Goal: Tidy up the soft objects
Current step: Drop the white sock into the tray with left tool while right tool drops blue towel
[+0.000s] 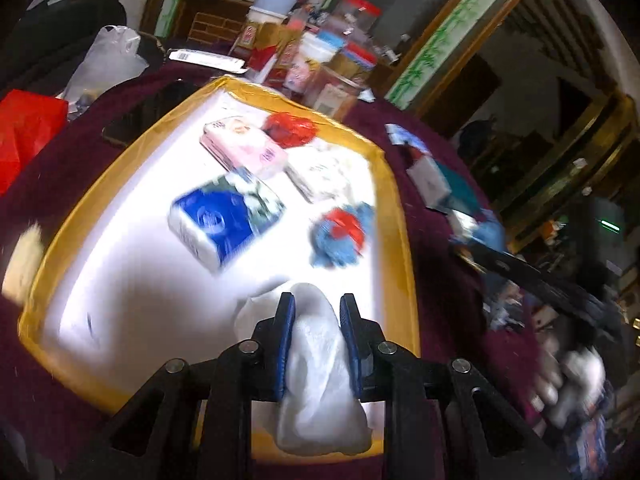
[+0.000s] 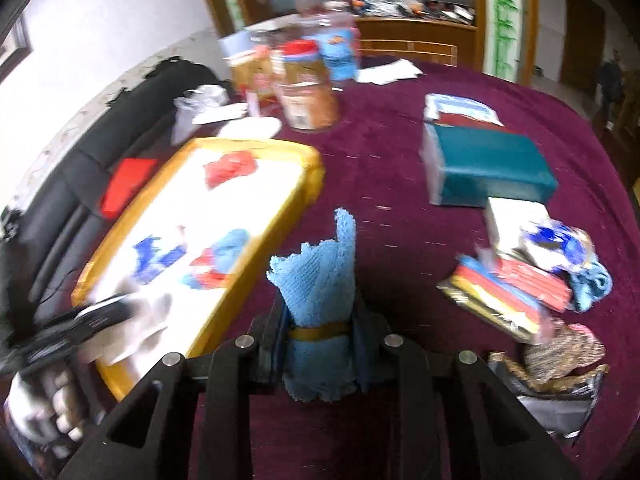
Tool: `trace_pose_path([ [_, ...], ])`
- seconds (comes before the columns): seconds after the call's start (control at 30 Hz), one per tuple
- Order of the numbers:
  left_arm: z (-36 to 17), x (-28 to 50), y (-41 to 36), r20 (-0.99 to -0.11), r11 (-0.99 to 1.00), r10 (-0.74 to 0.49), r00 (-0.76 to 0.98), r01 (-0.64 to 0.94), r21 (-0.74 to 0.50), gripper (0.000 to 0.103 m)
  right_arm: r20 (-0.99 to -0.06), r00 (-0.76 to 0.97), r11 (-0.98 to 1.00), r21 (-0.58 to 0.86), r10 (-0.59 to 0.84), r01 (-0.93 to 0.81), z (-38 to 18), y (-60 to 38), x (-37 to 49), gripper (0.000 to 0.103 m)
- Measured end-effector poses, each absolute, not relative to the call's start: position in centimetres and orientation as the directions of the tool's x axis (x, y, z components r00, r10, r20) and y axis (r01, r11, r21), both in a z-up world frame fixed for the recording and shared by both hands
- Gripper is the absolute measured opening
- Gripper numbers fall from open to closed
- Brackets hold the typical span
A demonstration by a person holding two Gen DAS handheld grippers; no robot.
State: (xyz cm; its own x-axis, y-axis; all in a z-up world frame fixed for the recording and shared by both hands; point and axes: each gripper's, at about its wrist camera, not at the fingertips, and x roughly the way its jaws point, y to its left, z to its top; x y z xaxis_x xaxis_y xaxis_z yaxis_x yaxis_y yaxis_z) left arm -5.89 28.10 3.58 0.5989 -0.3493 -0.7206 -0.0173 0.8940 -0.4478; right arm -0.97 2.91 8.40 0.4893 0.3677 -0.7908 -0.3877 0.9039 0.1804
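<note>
My left gripper (image 1: 317, 308) is shut on a white crumpled soft bundle (image 1: 316, 364), low over the near end of a white tray with a yellow rim (image 1: 394, 184). On the tray lie a blue tissue pack (image 1: 224, 224), a pink pack (image 1: 244, 146), a white pack (image 1: 320, 172), a red bundle (image 1: 290, 128) and a blue-and-red cloth bundle (image 1: 342, 236). My right gripper (image 2: 320, 304) is shut on a rolled blue cloth (image 2: 320, 276) bound with a yellow band, over the maroon tablecloth just right of the tray (image 2: 310, 154). The motion blurs both views.
A teal tissue box (image 2: 488, 164), a stack of flat packs (image 2: 512, 292) and another blue cloth (image 2: 592, 284) lie on the right of the table. Jars (image 2: 304, 88) stand behind the tray. A red bag (image 1: 28, 132) and a clear plastic bag (image 1: 108, 60) sit beyond the tray's left side.
</note>
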Motion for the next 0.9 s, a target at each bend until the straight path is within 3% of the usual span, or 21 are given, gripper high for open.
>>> trace_pose_path([
  [0.07, 3.1, -4.4, 28.7, -0.74, 0.897, -0.314, 0.595, -0.07, -0.436, 0.061, -0.787, 0.461, 0.882, 0.214, 0.411, -0.421, 8.8, 4.3, -1.6, 0.026],
  [0.13, 2.9, -4.2, 29.8, -0.748, 0.887, -0.283, 0.601, -0.132, -0.442, 0.061, -0.788, 0.429, 0.861, 0.237, 0.442, -0.45, 8.9, 5.8, -2.3, 0.026],
  [0.37, 4.7, -10.1, 32.5, -0.605, 0.817, -0.318, 0.73, -0.113, -0.565, 0.07, -0.816, 0.249, 0.779, 0.336, 0.522, -0.529, 6.6, 11.5, -3.0, 0.026],
  [0.5, 4.8, -13.3, 34.6, -0.567, 0.793, -0.29, 0.771, -0.139, -0.593, 0.071, -0.825, 0.14, 0.741, 0.399, 0.547, -0.54, 4.8, 14.7, -2.4, 0.027],
  [0.73, 4.7, -15.9, 35.5, -0.554, 0.807, -0.253, 0.793, -0.144, -0.573, 0.071, -0.887, 0.239, 0.839, 0.242, 0.395, -0.488, 3.0, 16.9, 1.6, 0.026],
  [0.9, 4.2, -15.8, 35.0, -0.554, 0.802, -0.276, 0.786, -0.129, -0.583, 0.071, -0.883, 0.322, 0.862, 0.157, 0.341, -0.482, 3.2, 17.5, 3.7, 0.027],
])
